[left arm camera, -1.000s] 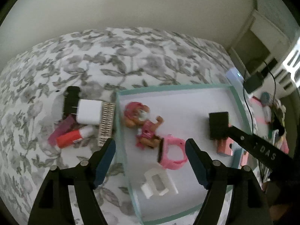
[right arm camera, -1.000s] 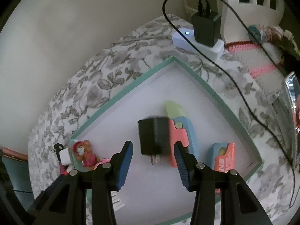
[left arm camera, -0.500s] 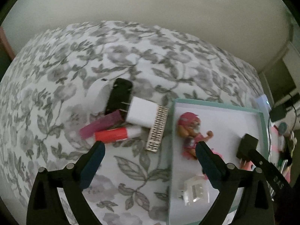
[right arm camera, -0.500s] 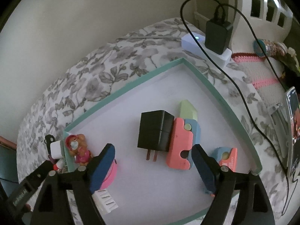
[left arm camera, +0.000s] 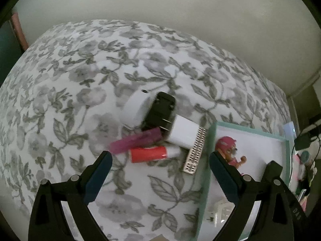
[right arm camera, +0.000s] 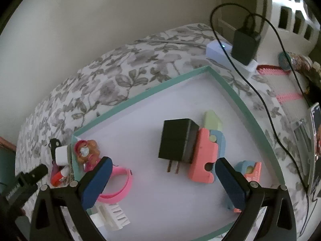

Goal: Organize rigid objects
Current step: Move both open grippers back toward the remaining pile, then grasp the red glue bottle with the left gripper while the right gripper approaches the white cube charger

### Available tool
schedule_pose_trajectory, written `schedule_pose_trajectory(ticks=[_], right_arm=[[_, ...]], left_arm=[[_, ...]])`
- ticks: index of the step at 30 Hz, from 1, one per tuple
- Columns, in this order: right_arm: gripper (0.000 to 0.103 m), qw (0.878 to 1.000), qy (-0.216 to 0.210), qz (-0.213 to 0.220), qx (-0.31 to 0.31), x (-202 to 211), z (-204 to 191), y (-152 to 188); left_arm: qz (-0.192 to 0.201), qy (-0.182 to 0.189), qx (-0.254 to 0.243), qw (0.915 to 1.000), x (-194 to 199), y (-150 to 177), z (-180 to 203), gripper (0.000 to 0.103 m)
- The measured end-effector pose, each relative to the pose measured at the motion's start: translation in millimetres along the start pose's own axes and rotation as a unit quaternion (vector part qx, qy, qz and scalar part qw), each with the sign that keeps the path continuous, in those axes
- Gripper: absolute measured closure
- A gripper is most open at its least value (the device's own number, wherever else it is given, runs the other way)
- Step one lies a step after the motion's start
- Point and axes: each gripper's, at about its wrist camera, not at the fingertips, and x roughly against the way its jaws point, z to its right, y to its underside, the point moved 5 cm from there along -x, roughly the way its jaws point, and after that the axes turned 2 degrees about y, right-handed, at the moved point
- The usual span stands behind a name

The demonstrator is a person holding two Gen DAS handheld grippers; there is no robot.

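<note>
On the floral bedspread (left arm camera: 84,92): two groups of small rigid items, one loose on the fabric, one inside a teal-rimmed tray (right arm camera: 144,97).
Left gripper (left arm camera: 159,172): fingers wide apart, jaws have just been opening, nothing between them; hovers over the loose pile, just left of the tray edge.
Loose pile: white plug adapter (left arm camera: 183,133) against the black plug (left arm camera: 160,111), with a white rounded item (left arm camera: 134,108) to the far left of it; purple tube (left arm camera: 136,141) and red-and-white tube (left arm camera: 152,153) lie side by side on the near side; white perforated strip (left arm camera: 195,151) lies along the tray's left wall.
Right gripper (right arm camera: 163,177): fingers at full spread, jaws have just been opening; black charger (right arm camera: 177,140) lies flat on the tray floor just beyond them, untouched, prongs toward the camera.
Tray, right part: coral-and-blue clip (right arm camera: 206,156) touching the charger's right side; pale green piece (right arm camera: 212,119) behind it; a second coral-and-blue clip (right arm camera: 249,169) near the right finger.
Tray, left part: toy pup figure (right arm camera: 86,153) in the left corner; pink band (right arm camera: 118,186) and white ribbed block (right arm camera: 112,214) nearer.
Off the bed, far right: black power brick (right arm camera: 244,46) plugged in, its cable trailing.
</note>
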Motion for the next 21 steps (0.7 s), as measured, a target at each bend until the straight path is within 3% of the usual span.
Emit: schedule_pose_trajectory(ticks=[4,12,16,21], right_arm=[[0.000,0.999,0.003,0.026,0.020,5,-12,-1],[0.000,0.993,-0.060,0.059,0.079,21,-73,6],[0.000,0.988,-0.073,0.057,0.125,20,-108,17],[0.000,0.982,-0.092,0.037,0.162,8,-141,32]], left_arm=[[0.027,-0.007,0.022,0.9994,14,-12,-20,0.006],[0.083,-0.066,0.048,0.9932,36,-32,-71,0.006],[0.081,-0.075,0.064,0.9918,35,-35,-93,0.006],[0.058,-0.058,0.074,0.9939,27,-33,-105,0.006]])
